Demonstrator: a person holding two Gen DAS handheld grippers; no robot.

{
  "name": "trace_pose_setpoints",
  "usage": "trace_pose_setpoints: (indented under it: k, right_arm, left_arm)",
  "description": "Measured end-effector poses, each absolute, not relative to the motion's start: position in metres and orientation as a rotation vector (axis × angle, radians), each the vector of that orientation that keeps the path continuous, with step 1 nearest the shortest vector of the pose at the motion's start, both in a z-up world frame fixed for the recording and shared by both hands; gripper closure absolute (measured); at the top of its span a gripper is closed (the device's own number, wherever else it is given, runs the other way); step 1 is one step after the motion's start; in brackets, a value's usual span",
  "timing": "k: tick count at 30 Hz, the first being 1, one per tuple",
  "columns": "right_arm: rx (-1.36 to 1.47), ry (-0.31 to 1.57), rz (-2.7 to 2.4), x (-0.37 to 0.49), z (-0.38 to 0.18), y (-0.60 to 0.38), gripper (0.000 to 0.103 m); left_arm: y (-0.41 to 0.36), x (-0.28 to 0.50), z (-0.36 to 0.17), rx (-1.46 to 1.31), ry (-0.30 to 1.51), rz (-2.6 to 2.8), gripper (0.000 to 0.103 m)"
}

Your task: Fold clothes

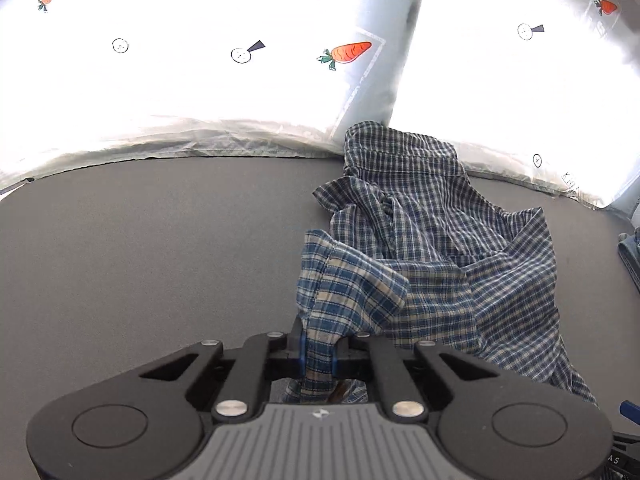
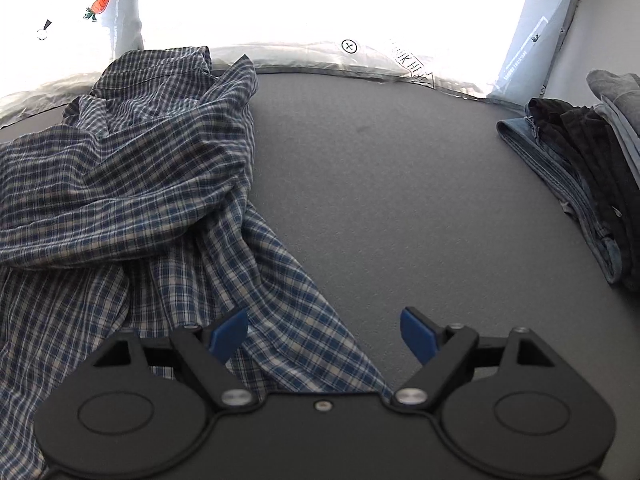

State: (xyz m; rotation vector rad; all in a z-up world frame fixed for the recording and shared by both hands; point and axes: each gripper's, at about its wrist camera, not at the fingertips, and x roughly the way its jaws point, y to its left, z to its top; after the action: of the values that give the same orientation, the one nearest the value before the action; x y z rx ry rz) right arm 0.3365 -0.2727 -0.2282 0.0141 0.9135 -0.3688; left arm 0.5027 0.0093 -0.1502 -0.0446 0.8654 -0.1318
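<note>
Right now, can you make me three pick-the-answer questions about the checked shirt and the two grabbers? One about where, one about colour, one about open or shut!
1. Where is the pile of folded clothes?
A. Under the shirt
B. At the right edge of the grey table
C. In the left gripper

2. What colour are the right gripper finger pads?
A. Red
B. Yellow
C. Blue

3. What is the left gripper doing?
A. Shut on the checked shirt
B. Open over bare table
C. Holding a carrot

Answers:
1 B, the stack sits far right, apart from the shirt.
2 C, both pads are blue.
3 A, checked cloth is pinched between its fingers.
</note>
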Motion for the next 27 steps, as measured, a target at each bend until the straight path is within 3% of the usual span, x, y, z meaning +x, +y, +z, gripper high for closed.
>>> trace_pose_setpoints:
  k: [17, 21, 27]
  right_arm:
    - [0.036, 0.833, -0.429, 0.307, -0.182, -0.251, 0.019]
    - [0.080, 0.842, -0.439, 0.293, -0.181, -0.242, 0.019]
    - [0.110, 0.867, -0.431, 0.279, -0.188, -0.230, 0.019]
  left_arm:
    - [0.048, 0.588, -0.009, -0.164, 0.519, -0.133, 0.095]
    - [0.075, 0.599, -0.019, -0.151, 0.543, -0.040, 0.094]
    - [0.121, 0.615, -0.102, -0.164, 0.809, 0.139, 0.088]
